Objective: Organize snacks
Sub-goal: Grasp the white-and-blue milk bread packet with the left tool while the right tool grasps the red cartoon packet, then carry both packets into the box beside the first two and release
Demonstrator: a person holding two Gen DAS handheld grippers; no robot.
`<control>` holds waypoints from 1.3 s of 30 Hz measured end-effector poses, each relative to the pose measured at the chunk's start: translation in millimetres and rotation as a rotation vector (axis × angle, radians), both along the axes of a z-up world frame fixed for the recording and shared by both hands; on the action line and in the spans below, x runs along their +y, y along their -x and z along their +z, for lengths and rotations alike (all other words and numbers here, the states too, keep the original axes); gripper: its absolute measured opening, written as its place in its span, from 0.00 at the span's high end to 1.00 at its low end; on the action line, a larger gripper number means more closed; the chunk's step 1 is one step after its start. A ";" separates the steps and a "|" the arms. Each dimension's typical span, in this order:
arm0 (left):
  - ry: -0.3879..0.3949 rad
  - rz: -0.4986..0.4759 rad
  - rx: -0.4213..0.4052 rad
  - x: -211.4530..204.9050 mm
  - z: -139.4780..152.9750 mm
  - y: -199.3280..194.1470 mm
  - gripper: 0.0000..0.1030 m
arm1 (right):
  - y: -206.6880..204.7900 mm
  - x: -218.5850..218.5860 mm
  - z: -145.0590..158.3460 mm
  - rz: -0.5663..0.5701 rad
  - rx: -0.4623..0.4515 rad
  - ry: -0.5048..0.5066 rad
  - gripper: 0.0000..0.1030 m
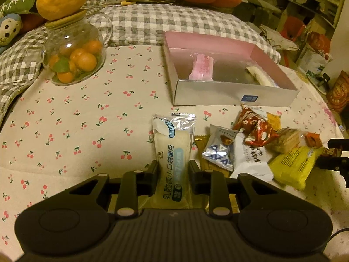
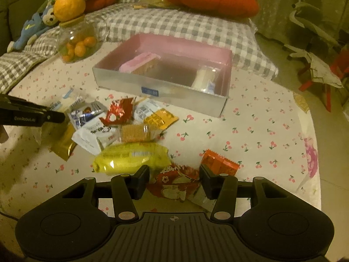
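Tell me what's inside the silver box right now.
The silver box holds two snacks: a pink wrapped bar at one end and a pale packet at the other. The near wall hides part of the floor.

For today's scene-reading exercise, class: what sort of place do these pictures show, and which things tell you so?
Probably a lived-in room at home, a bedroom or sitting room. Checked cushions and a stuffed toy lie behind a cherry-print cloth strewn with snacks, and cluttered shelves stand at the side.
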State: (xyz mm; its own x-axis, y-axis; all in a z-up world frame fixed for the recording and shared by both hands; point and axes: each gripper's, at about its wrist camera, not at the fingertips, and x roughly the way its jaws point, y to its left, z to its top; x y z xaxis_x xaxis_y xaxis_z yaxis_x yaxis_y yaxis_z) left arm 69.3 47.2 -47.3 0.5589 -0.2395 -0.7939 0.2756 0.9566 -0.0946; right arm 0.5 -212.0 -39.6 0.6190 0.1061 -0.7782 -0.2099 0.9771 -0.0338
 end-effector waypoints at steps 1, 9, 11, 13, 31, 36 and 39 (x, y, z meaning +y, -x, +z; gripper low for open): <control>0.008 0.000 0.001 -0.2 1.5 0.6 0.75 | 0.9 -0.9 2.5 -0.001 -0.005 -0.005 0.52; 0.046 -0.006 -0.004 -2.5 12.4 4.1 0.75 | 6.0 -3.5 19.8 -0.008 -0.029 -0.040 0.52; 0.056 0.000 0.000 -2.6 13.7 3.5 0.75 | 6.6 -3.5 22.9 -0.010 -0.033 -0.046 0.52; 0.066 0.004 0.003 -2.7 15.4 2.9 0.75 | 6.7 -3.8 25.9 -0.012 -0.038 -0.055 0.52; 0.145 0.021 0.007 -13.2 33.7 -4.7 0.75 | -6.9 -19.1 63.4 -0.085 -0.101 -0.191 0.52; 0.154 0.040 0.006 -18.2 36.6 -12.3 0.75 | -23.1 -24.4 64.5 -0.118 -0.089 -0.212 0.52; 0.134 0.035 -0.001 -23.0 39.5 -20.1 0.76 | -36.2 -29.6 64.3 -0.143 -0.075 -0.225 0.52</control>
